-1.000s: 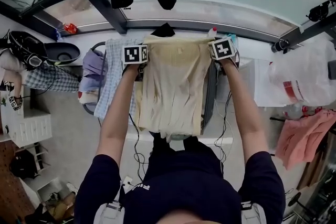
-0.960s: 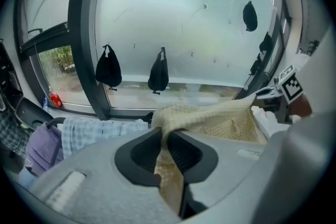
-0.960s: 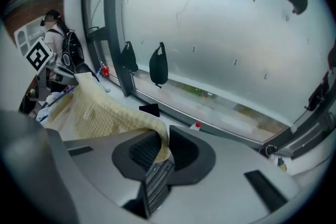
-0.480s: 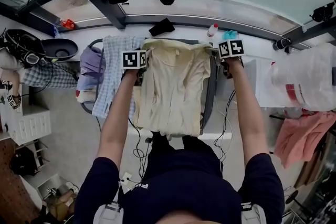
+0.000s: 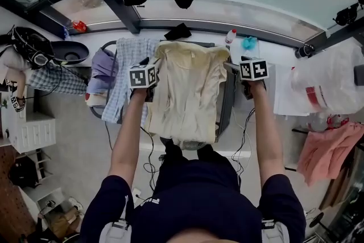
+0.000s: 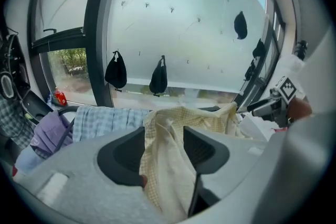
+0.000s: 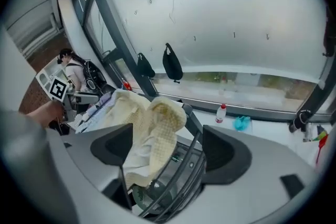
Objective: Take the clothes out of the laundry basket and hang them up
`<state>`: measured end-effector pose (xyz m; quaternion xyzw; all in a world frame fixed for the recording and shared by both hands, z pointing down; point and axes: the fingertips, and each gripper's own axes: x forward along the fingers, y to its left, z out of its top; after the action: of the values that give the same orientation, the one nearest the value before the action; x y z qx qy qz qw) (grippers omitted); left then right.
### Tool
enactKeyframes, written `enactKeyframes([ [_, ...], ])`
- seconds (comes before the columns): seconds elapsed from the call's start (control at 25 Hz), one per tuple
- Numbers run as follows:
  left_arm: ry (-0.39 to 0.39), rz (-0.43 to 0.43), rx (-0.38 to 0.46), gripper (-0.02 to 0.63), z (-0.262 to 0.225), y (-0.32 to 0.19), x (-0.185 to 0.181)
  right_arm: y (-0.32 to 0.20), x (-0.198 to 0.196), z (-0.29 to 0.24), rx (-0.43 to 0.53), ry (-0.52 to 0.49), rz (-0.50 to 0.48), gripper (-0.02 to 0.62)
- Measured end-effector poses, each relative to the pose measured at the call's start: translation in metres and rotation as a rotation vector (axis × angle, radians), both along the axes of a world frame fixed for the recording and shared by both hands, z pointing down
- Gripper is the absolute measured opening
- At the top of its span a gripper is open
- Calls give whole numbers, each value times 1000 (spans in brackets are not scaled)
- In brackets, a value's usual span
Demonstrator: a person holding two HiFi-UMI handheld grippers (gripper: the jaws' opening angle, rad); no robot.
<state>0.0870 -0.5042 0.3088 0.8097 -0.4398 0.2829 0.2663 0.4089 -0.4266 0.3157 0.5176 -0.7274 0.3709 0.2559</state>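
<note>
the soft, light shirt [image 5: 187, 94] lay unpressed between the just opened jaws of left gripper [image 6: 164, 144] and right gripper [image 7: 168, 147]; its shoulders seemed best to hold.

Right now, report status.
Left gripper, right gripper: jaws just opened, yellow shirt loose between each pair. Shirt draped over drying rack. Checked cloth beside it, not blocking.
</note>
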Motion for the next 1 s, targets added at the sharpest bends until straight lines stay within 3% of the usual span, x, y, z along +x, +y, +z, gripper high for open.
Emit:
enactKeyframes([
  [0.28, 63, -50, 110, 225, -55, 55, 3, 36, -25, -56, 192, -43, 26, 408],
  [0.44, 89, -80, 159, 225, -84, 97, 6, 62, -32, -81, 299, 23, 36, 407],
  [0.64, 95, -128, 222, 225, -108, 146, 2, 97, -59, -100, 348, -15, -18, 407],
  [1.0, 152, -203, 263, 235, -124, 235, -23, 155, -117, -120, 410, -45, -125, 407],
])
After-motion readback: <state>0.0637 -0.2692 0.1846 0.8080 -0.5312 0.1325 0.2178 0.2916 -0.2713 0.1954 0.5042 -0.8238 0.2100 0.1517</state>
